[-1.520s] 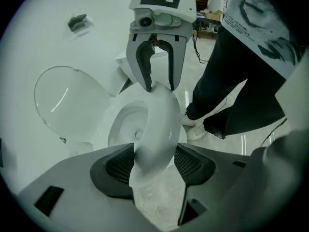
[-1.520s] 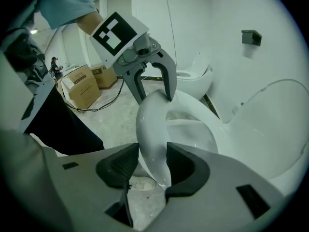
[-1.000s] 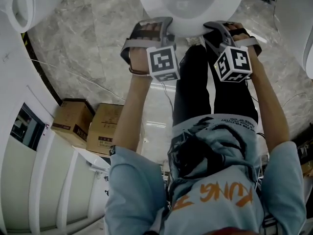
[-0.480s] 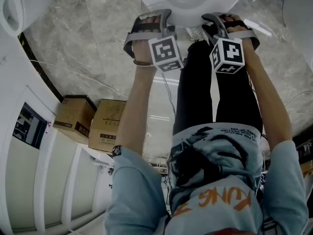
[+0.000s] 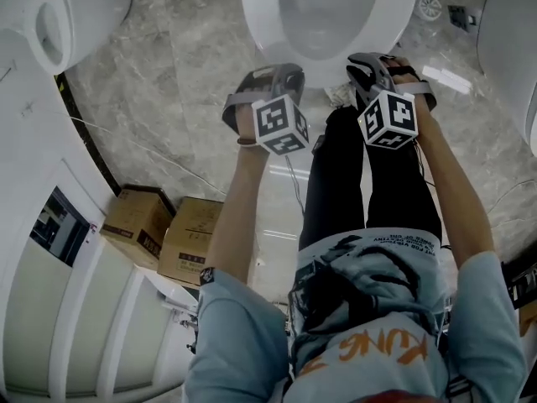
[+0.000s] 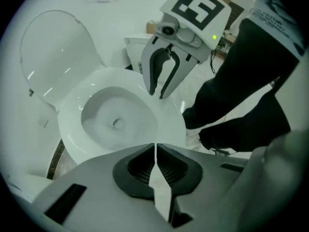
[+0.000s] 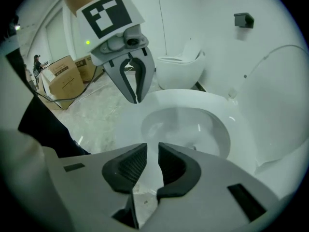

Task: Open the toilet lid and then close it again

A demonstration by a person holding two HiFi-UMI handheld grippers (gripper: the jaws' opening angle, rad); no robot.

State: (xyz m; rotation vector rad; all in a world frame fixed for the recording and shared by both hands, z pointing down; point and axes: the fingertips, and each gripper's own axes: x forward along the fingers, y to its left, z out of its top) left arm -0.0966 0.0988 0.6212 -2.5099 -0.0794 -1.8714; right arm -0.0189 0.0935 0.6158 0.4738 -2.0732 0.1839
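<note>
The white toilet (image 5: 277, 23) stands with its lid (image 6: 55, 52) raised upright behind the bowl (image 7: 188, 124); the seat rim is bare. Both grippers hover over the front rim and touch nothing. My left gripper (image 5: 270, 72) (image 6: 155, 148) has just been closing and its pads now meet with nothing between them. In the right gripper view it (image 7: 135, 99) hangs above the near rim. My right gripper (image 5: 369, 60) (image 7: 152, 151) has also been closing; a narrow empty gap stays between its pads. It also shows in the left gripper view (image 6: 157, 94).
Black-trousered legs (image 5: 361, 166) stand right in front of the bowl. Another white toilet (image 5: 59, 15) sits at the upper left and one more (image 7: 178, 66) behind. Two cardboard boxes (image 5: 138, 225) and a thin cable (image 5: 151, 154) lie on the marble floor.
Both grippers have drawn down in the picture, off the bowl's front rim. More of the open bowl now shows above them.
</note>
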